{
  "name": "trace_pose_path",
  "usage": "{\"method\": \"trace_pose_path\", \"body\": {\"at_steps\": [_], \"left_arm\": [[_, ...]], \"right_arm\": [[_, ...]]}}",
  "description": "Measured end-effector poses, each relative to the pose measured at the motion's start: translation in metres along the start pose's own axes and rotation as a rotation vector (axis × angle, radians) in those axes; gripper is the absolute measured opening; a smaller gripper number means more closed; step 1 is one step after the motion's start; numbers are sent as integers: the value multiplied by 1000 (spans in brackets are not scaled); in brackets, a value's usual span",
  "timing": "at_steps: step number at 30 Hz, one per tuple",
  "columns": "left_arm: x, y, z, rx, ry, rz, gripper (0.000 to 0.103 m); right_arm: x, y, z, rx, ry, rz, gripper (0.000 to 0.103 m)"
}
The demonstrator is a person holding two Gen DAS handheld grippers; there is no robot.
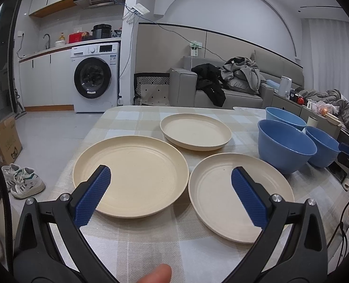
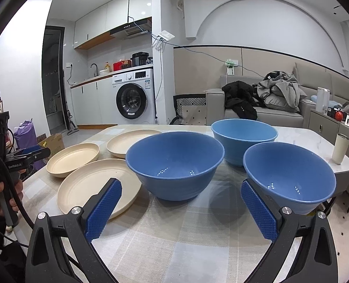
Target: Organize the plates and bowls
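Three cream plates lie apart on the checked tablecloth: a left plate [image 1: 136, 172], a right plate [image 1: 221, 198] and a far plate [image 1: 195, 133]. Three blue bowls stand upright to their right: a near-left bowl [image 2: 174, 162], a near-right bowl [image 2: 290, 174] and a far bowl [image 2: 243, 136]. My left gripper [image 1: 171, 179] hovers open above the two near plates, holding nothing. My right gripper [image 2: 181, 194] is open and empty, hovering in front of the near-left bowl. The same plates show left of the bowls in the right wrist view, the nearest plate [image 2: 92, 186] beside my left finger.
A white cup [image 2: 340, 148] stands near the table's right edge [image 2: 344, 167]. Beyond the table are a grey sofa [image 1: 221, 94] with clothes, a washing machine [image 1: 95, 77], a cardboard box [image 1: 4, 141] and shoes [image 1: 23, 179] on the floor. A hand [image 2: 0, 193] holds the other gripper.
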State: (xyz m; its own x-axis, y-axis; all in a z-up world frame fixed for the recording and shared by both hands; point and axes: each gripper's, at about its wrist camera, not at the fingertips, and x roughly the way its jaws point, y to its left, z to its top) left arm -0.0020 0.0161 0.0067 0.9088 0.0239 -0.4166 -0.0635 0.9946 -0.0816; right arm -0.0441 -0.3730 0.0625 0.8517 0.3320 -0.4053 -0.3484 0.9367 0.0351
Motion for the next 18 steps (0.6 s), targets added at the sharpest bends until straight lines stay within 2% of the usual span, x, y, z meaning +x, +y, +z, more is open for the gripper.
{"method": "trace_pose_path", "body": {"at_steps": [11, 18], "left_arm": [[-22, 3, 15, -3, -3, 25, 102], [-37, 16, 28, -30, 21, 38, 102]], "right_arm": [[5, 24, 25, 2, 45, 77, 103], [4, 49, 46, -38, 22, 109, 103]]}}
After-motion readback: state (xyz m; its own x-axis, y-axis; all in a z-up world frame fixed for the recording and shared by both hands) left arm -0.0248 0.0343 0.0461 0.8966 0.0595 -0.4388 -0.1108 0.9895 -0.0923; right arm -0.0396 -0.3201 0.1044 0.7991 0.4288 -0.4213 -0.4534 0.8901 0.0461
